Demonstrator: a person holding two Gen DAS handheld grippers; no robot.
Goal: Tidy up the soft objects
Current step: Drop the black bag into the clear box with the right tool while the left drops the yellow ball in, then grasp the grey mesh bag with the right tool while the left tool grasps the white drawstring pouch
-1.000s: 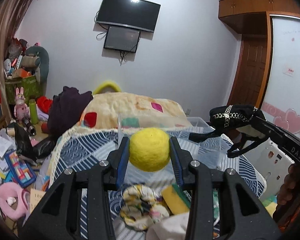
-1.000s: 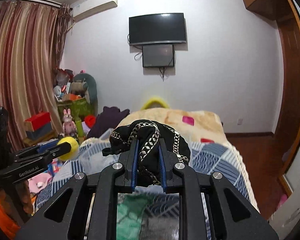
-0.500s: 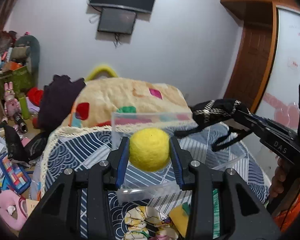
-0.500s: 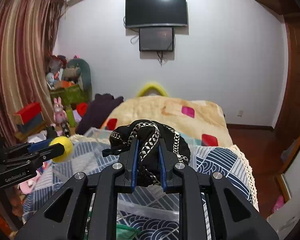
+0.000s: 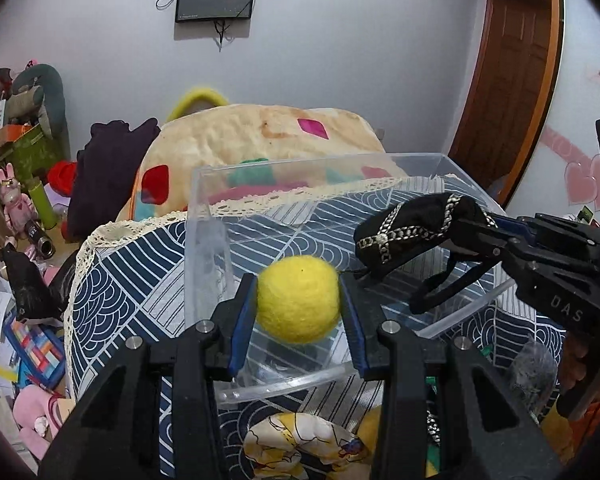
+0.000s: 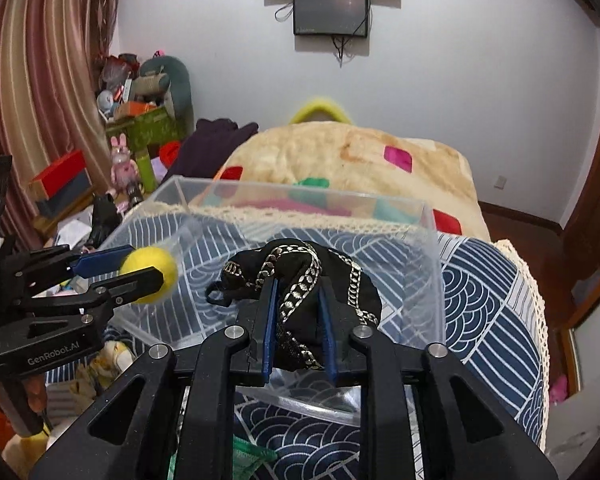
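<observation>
The yellow felt ball (image 5: 298,300) sits clamped between the left gripper (image 5: 299,312) pads, over the near-left part of the clear plastic bin (image 5: 260,168). At its 2 o'clock, the right gripper (image 6: 298,320) pinches a black pouch with silver chain trim (image 6: 300,280) above the bin. Only the left view shows a yellow-print cloth (image 5: 300,448) at 6 o'clock. The bin rests on a blue patterned bedspread (image 6: 480,280); a cream blanket (image 6: 340,156) lies at 12 o'clock, striped curtains (image 6: 32,80) at 10.
</observation>
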